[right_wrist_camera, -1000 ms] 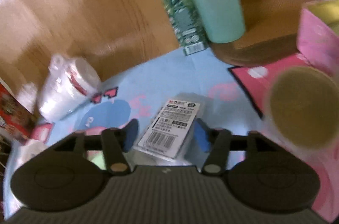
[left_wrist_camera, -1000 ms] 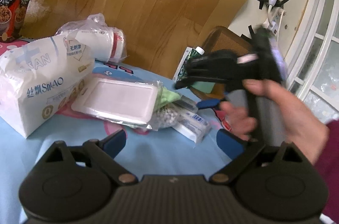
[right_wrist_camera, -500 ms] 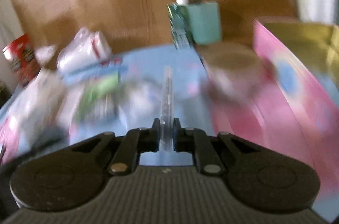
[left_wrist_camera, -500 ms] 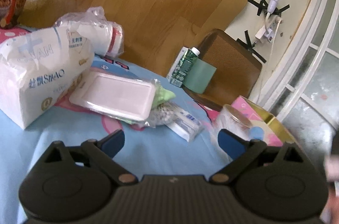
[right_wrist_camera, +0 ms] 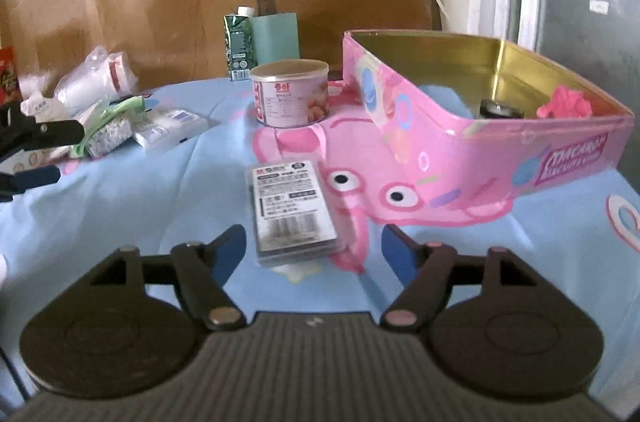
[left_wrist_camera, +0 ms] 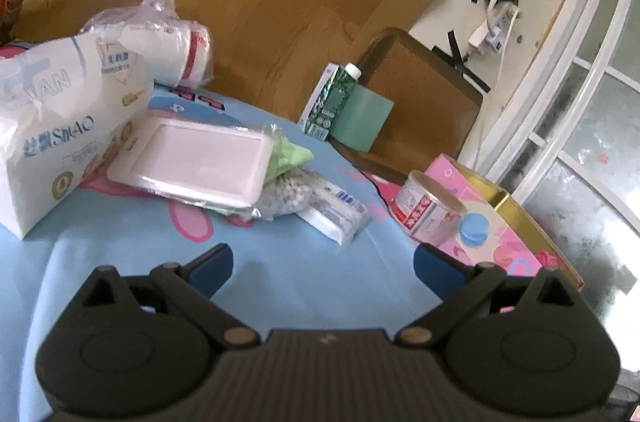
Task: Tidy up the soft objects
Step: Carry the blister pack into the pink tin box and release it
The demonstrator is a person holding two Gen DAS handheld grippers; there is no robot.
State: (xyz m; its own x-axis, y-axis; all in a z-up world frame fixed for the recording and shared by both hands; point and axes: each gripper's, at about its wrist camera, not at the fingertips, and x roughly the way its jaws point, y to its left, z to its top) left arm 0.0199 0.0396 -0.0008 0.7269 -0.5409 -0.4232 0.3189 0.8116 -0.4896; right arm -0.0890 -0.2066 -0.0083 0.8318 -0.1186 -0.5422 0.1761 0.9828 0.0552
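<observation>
From your left wrist camera, the soft things sit in a heap ahead and to the left: a tissue pack (left_wrist_camera: 60, 126) against the left edge, a white wipes pack (left_wrist_camera: 192, 162) leaning on it, and under its right end a green cloth (left_wrist_camera: 290, 156), a bag of white beads (left_wrist_camera: 286, 196) and a small white packet (left_wrist_camera: 338, 212). All of these look light and yielding, and their film wrappers are probably slick, so pinch a seam or a corner, not a flat face. The wipes pack looks stiffest; take it by its long edge. Your left gripper (left_wrist_camera: 322, 264) hovers above the blue cloth (left_wrist_camera: 288, 274), short of the heap, level and aimed at its right end, fingers spread wide with nothing between them.

From your right wrist camera, the pink tin (right_wrist_camera: 472, 138) stands open to the right with a pink soft thing (right_wrist_camera: 566, 104) already inside near its far corner, so it is likely the destination. A flat labelled pack (right_wrist_camera: 294, 212) lies just ahead of your right gripper (right_wrist_camera: 314, 248), between the fingers' line and touching neither. It looks rigid and thin; grip it across its width. The fingers (right_wrist_camera: 228, 248) are wide and empty, held low and level. A can (right_wrist_camera: 290, 92) stands beyond it.
</observation>
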